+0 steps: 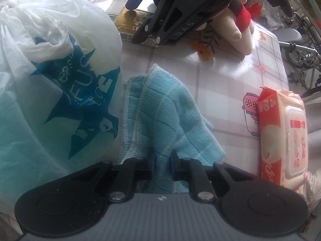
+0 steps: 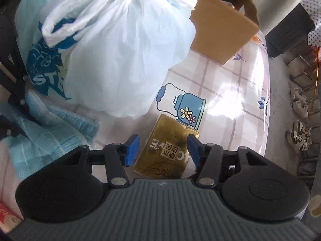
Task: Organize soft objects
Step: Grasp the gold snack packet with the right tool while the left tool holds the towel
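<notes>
My left gripper (image 1: 162, 160) is shut on a light blue checked cloth (image 1: 160, 108), which lies crumpled on the table beside a knotted white plastic bag with a blue print (image 1: 50, 80). The cloth (image 2: 50, 132) and the bag (image 2: 124, 56) also show at the left of the right wrist view. My right gripper (image 2: 163, 150) is open over a gold tissue pack (image 2: 168, 150), its blue pads on either side and apart from it. The right gripper (image 1: 176, 10) also shows at the top of the left wrist view, with a cream plush toy with a red band (image 1: 238, 24) beside it.
A red and cream wet wipes pack (image 1: 284, 138) lies at the table's right edge. A cardboard box (image 2: 220, 30) stands behind the bag. The table has a glossy checked cloth (image 2: 230, 92). Shoes (image 2: 299, 120) lie on the floor beyond the edge.
</notes>
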